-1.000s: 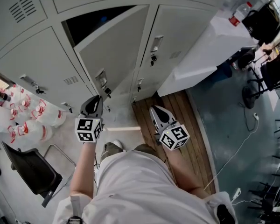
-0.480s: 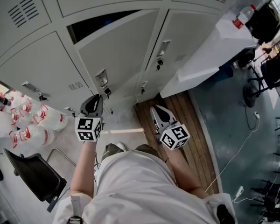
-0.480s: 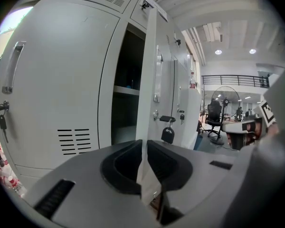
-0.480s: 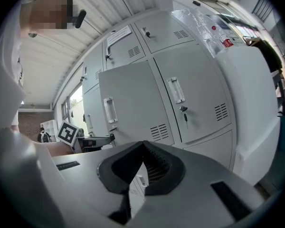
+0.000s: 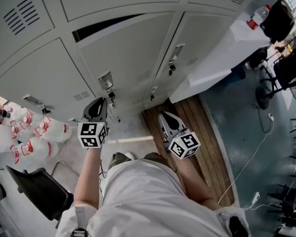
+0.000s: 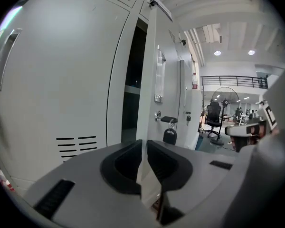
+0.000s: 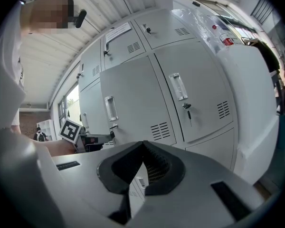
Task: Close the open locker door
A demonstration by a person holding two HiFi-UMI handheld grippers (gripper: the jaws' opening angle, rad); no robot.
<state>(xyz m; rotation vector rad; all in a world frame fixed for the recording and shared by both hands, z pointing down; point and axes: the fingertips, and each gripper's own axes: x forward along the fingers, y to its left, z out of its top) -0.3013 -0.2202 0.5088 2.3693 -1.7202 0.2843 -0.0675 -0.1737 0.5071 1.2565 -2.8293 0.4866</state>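
Locker door (image 5: 130, 48): ajar, just ahead of my left gripper (image 5: 99, 103), jaws all but together and empty, as on my right gripper (image 5: 164, 116); I should press its face near the handle (image 5: 105, 79), squarely, until flush.

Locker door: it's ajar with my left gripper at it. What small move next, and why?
Probably ease the left gripper toward the lockers so the door swings shut. A dark gap shows beside its free edge, and the left gripper view puts that edge right at the jaws; whether they pinch it I cannot tell.
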